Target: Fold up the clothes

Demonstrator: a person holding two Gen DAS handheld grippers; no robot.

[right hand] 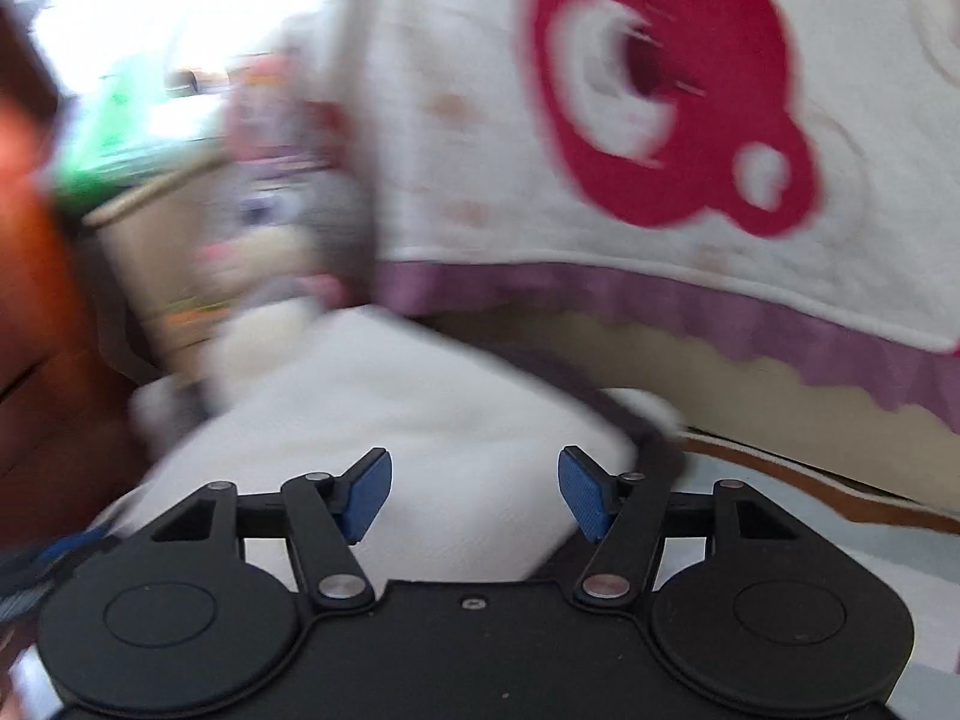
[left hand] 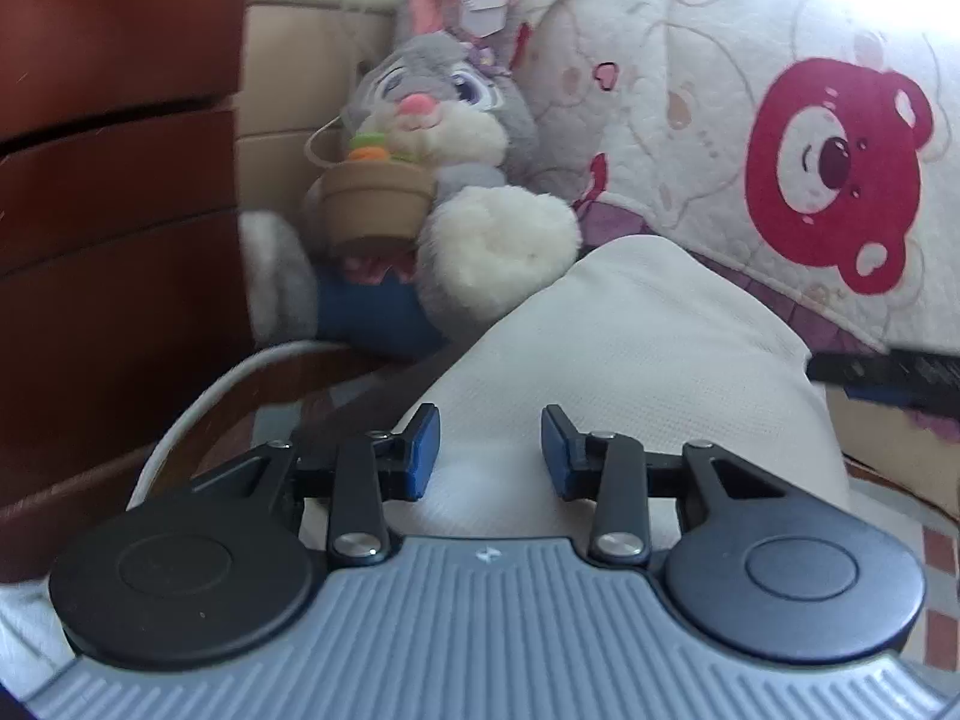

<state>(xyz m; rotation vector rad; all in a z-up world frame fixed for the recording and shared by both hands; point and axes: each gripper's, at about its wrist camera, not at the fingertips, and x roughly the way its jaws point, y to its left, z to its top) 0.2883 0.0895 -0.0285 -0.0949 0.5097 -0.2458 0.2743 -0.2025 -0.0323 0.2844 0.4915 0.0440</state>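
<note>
White soft folded cloth (left hand: 630, 360) lies in front of my left gripper (left hand: 490, 450) and right gripper (right hand: 474, 495). Both are open and hold nothing. Behind it sits a grey plush bunny (left hand: 432, 138).

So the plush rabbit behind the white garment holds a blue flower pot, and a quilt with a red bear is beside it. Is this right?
Not quite: the pot held by the plush rabbit is tan brown, not blue, as the left wrist view shows. The rest stands: the rabbit sits behind the white garment, with the red-bear quilt beside it.
</note>
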